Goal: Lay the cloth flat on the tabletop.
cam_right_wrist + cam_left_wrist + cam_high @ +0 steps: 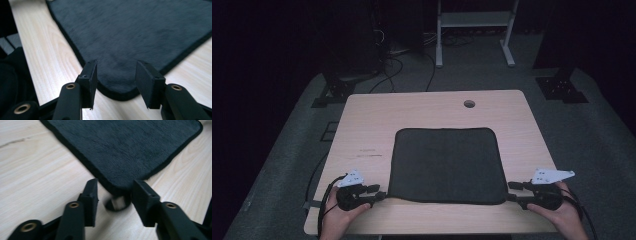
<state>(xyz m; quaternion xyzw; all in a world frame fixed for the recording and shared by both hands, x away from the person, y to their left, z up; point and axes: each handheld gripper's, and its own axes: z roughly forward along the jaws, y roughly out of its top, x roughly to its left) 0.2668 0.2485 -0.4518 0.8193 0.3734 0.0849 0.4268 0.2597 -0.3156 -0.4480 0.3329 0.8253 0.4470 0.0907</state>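
Note:
A dark plush mat [447,165] lies flat in the middle of a light wooden table [422,107]. My left gripper [379,191] is at the mat's near-left corner, held in the person's left hand. In the left gripper view its jaws [115,192] stand open, with the mat [125,150] corner between them, blurred and slightly raised. My right gripper [512,191] is at the near-right corner. In the right gripper view its jaws [116,75] are open too. There the rounded corner of the mat [130,32] rests on the wood between them, clear of both pads.
A round cable hole [469,104] sits near the table's far edge. Bare wood borders the mat on every side. On the grey floor behind stand a white frame [474,30], dark stand feet [337,90] and loose cables. The near table edge runs just below both hands.

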